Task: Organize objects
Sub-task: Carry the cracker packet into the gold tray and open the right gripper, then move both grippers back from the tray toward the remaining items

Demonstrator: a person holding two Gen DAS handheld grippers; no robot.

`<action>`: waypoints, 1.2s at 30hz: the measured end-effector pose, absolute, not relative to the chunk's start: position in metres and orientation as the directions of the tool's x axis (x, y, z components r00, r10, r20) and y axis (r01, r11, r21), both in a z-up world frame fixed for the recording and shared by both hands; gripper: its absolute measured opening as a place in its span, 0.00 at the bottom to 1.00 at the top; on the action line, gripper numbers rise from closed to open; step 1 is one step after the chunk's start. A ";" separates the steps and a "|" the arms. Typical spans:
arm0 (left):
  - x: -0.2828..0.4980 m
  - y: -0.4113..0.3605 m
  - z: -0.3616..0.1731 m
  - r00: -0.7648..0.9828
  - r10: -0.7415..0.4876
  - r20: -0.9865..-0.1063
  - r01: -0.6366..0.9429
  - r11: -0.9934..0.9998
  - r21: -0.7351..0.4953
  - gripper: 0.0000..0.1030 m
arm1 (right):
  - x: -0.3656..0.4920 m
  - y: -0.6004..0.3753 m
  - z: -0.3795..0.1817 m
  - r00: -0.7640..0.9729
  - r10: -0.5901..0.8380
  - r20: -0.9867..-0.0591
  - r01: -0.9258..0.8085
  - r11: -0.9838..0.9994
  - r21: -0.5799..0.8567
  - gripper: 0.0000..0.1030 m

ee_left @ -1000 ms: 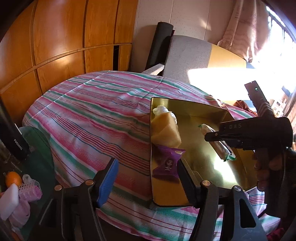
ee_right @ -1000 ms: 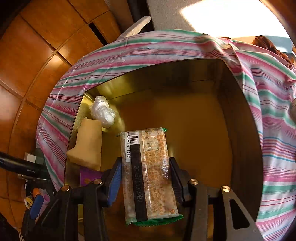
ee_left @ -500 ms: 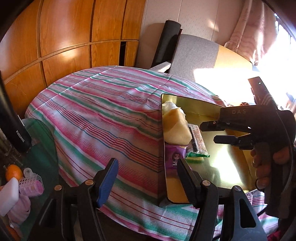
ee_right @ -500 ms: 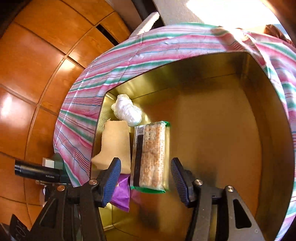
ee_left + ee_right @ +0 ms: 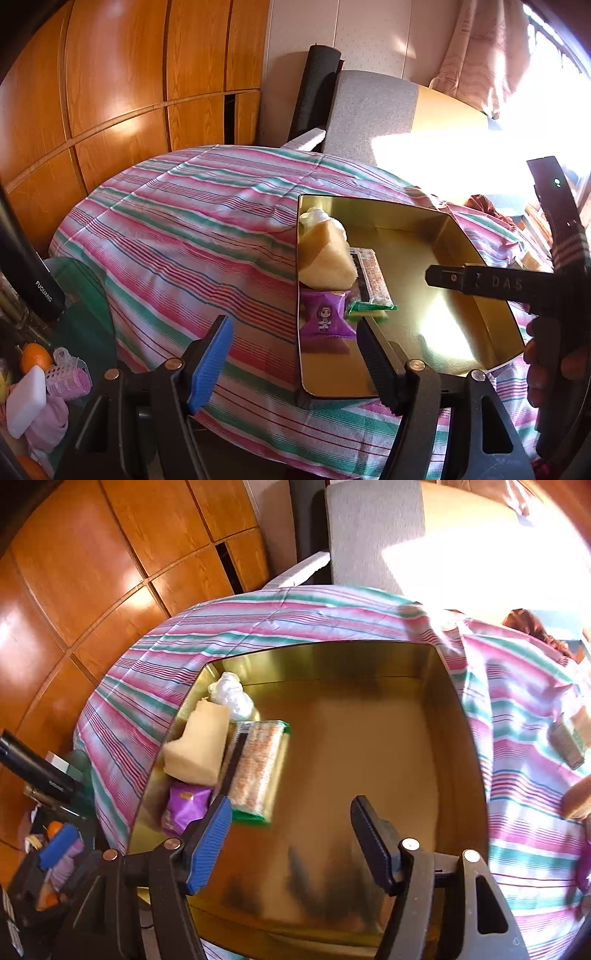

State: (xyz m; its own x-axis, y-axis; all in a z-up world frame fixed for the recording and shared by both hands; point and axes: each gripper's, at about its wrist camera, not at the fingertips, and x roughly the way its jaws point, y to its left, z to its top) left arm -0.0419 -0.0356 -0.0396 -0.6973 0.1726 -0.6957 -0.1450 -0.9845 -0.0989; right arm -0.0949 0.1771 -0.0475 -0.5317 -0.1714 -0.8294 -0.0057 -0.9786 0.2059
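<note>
A gold tin tray (image 5: 424, 317) sits on the striped cloth. Along its left wall lie a white wrapped lump (image 5: 231, 694), a yellow cake wedge (image 5: 197, 746), a purple candy packet (image 5: 325, 319) and a cracker packet (image 5: 258, 768) with a green end. My right gripper (image 5: 291, 834) hangs over the tray (image 5: 369, 738), its jaws opening, nothing between them; the cracker packet lies free just left of its blue pad. It shows side-on as the right gripper (image 5: 436, 276), held by a hand. My left gripper (image 5: 291, 354) hovers at the tray's near left corner, jaws opening, holding nothing.
Another small packet (image 5: 569, 738) lies on the cloth right of the tray. A grey chair (image 5: 369, 110) and wooden panels stand behind the table. At lower left are a black bottle (image 5: 33, 273), an orange (image 5: 35, 356) and pink rollers (image 5: 68, 376).
The right gripper let go of the cracker packet, which now lies in the tray beside the cake. Its jaws widened and it drew back and up. The left gripper barely shifted.
</note>
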 end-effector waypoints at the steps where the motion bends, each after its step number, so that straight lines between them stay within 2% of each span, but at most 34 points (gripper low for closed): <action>1: -0.041 -0.034 -0.039 -0.698 0.174 -0.695 -0.149 -0.984 -0.096 0.68 | -0.089 0.181 -0.045 -0.540 -0.160 -0.827 -0.007 -0.981 0.194 0.68; 13: -0.031 -0.006 -0.028 -0.700 0.193 -0.687 -0.217 -0.975 -0.053 0.71 | -0.046 0.245 -0.029 -0.611 -0.048 -0.790 -0.100 -0.986 0.137 0.71; 20: -0.027 0.019 -0.027 -0.688 0.220 -0.692 -0.278 -0.960 -0.028 0.74 | -0.023 0.308 -0.018 -0.624 0.064 -0.779 -0.205 -0.975 0.084 0.74; 29: -0.023 0.055 -0.026 -0.660 0.282 -0.697 -0.378 -0.926 -0.017 0.79 | 0.016 0.422 -0.013 -0.581 0.252 -0.774 -0.418 -0.908 0.018 0.76; 36: -0.024 0.095 -0.017 -0.638 0.328 -0.697 -0.455 -0.890 -0.002 0.79 | 0.064 0.528 -0.014 -0.536 0.407 -0.740 -0.639 -0.768 0.040 0.77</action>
State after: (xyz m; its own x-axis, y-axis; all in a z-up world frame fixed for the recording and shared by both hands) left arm -0.0242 0.0953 -0.0168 -0.6379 0.3277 -0.6970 -0.4551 -0.8904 -0.0021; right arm 0.0641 0.5275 -0.0141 -0.5355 0.4069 -0.7400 -0.6392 -0.7680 0.0404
